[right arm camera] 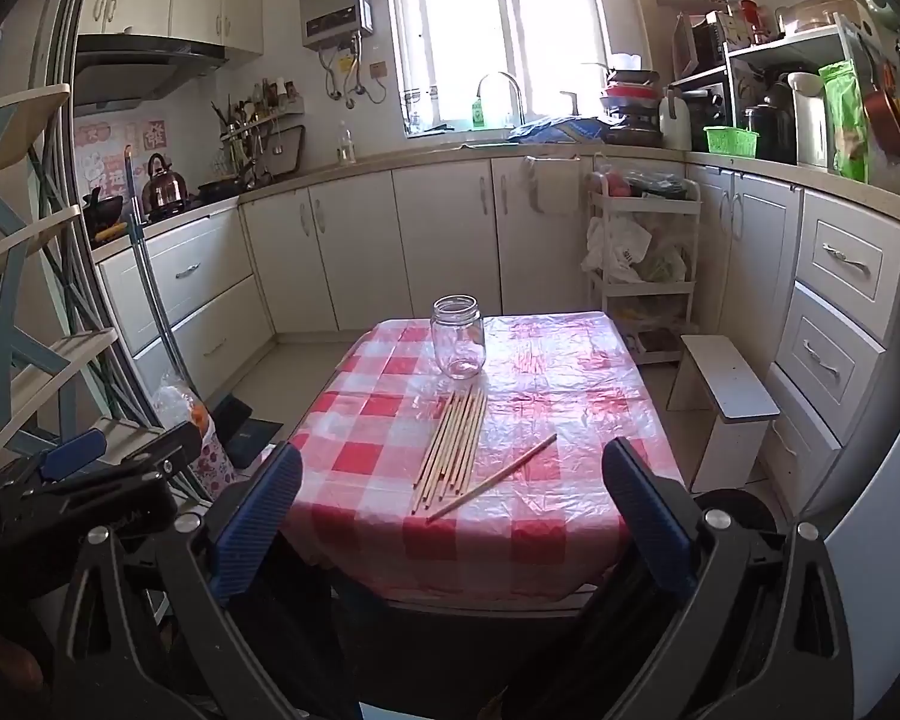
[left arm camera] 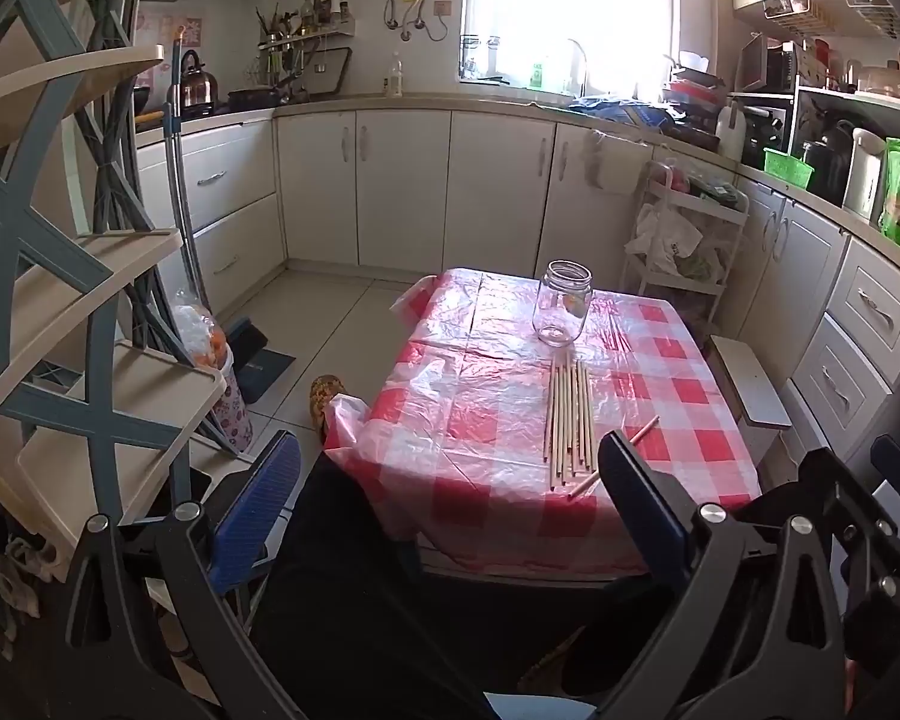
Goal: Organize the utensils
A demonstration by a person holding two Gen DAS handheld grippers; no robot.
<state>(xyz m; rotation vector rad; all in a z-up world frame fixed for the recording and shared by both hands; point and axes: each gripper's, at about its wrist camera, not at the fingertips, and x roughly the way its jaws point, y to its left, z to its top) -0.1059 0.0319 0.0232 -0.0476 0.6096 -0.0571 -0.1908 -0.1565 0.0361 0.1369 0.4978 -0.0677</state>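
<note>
We held both grippers released and empty short of the desk [right arm camera: 570,360]; the chopsticks [right arm camera: 450,450] lay lengthwise ahead, nearer our right gripper [right arm camera: 450,516] than our left gripper [left arm camera: 450,492].

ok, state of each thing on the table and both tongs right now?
clear glass jar: upright, no lid, empty.
bundle of wooden chopsticks: lying flat side by side on the table, just in front of the jar.
single wooden chopstick: lying flat, at an angle, apart from the bundle.
red-and-white checked plastic tablecloth: spread over the table, wrinkled.
left tongs: open, holding nothing.
right tongs: open, holding nothing.
</note>
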